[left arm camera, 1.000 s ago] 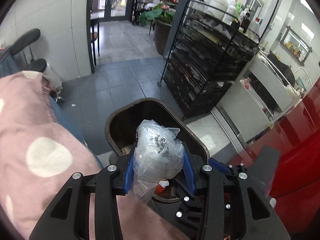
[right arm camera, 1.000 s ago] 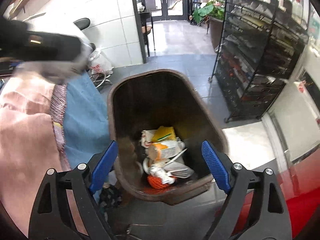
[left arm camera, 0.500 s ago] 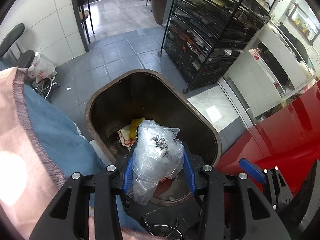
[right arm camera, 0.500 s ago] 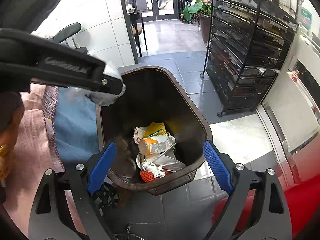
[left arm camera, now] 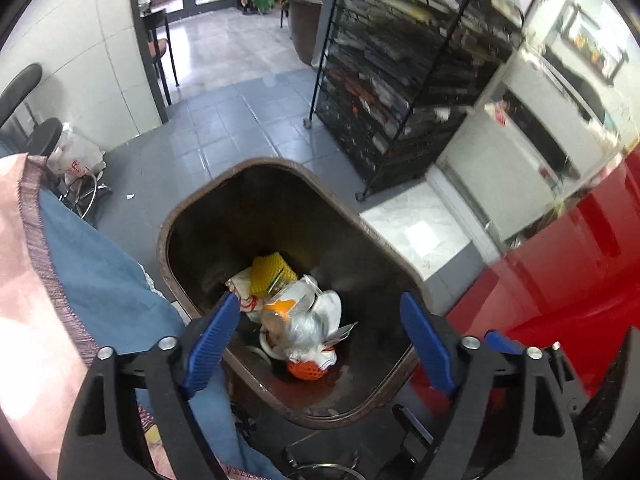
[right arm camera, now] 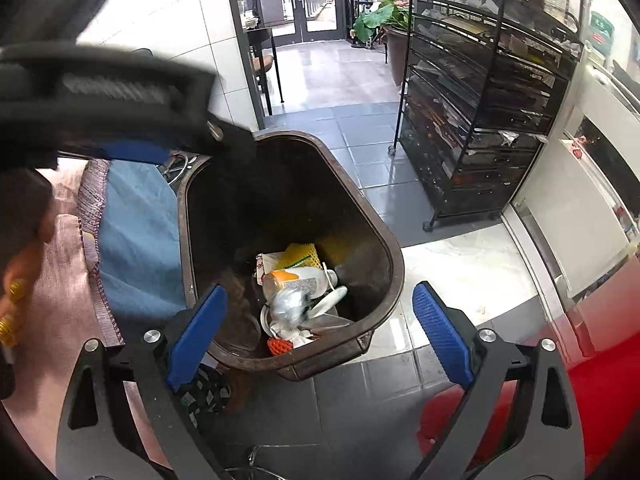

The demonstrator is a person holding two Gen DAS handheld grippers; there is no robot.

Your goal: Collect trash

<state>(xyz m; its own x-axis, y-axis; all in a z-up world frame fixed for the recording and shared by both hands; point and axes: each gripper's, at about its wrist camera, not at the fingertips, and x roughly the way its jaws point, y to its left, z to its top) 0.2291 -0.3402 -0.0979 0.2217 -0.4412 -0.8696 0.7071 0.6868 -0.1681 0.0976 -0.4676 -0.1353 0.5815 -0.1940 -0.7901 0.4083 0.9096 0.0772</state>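
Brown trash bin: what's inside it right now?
Brown trash bin holds a yellow foam net, clear plastic bag, orange net and white wrappers. Whatever lies under the pile is covered.

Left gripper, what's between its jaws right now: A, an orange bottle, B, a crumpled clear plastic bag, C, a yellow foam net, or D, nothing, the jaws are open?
D: the left gripper has its blue jaws spread wide with only open space between them, above the brown trash bin, and the crumpled clear plastic bag lies on the trash inside.
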